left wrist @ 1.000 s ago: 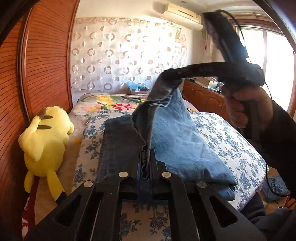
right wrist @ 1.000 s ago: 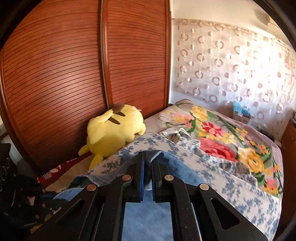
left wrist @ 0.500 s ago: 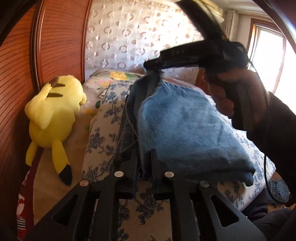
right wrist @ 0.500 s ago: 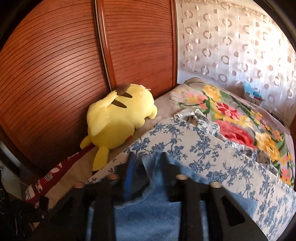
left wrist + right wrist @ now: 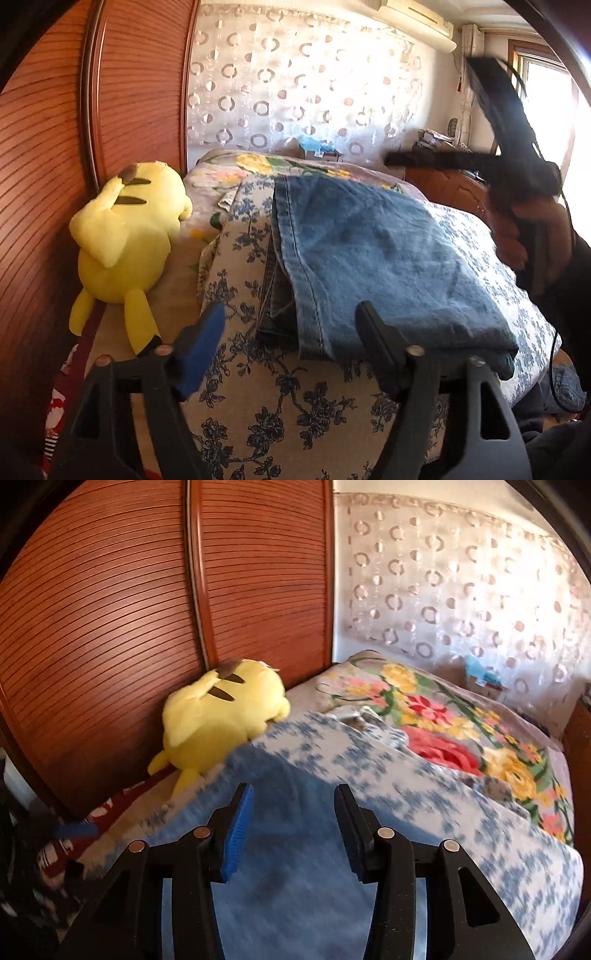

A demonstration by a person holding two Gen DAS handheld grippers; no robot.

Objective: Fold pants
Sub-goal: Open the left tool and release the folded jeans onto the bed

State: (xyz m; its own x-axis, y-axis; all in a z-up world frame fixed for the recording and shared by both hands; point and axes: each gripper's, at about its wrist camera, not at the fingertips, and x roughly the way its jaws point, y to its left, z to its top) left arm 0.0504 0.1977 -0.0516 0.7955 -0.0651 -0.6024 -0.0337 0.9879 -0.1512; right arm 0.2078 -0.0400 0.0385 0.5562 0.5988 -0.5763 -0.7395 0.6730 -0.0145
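Pants (image 5: pixel 373 254), blue jeans, lie folded flat on the flowered bedspread (image 5: pixel 280 417) near the bed's front edge, beside the yellow plush toy (image 5: pixel 125 236). The fold looks done, w/ the top layer laid over the lower one; maybe one more fold or some smoothing is left, I judge. Left gripper (image 5: pixel 288 325) is open, nothing between its jaws, the hem just in front. Right gripper (image 5: pixel 291 808) is also open above the denim, the view blurred, no cloth pinched. Vs. 1 s ago: both grippers were clamped on the raised edge of the jeans; their jaws have just been opening, the cloth is released and now rests on the bed.
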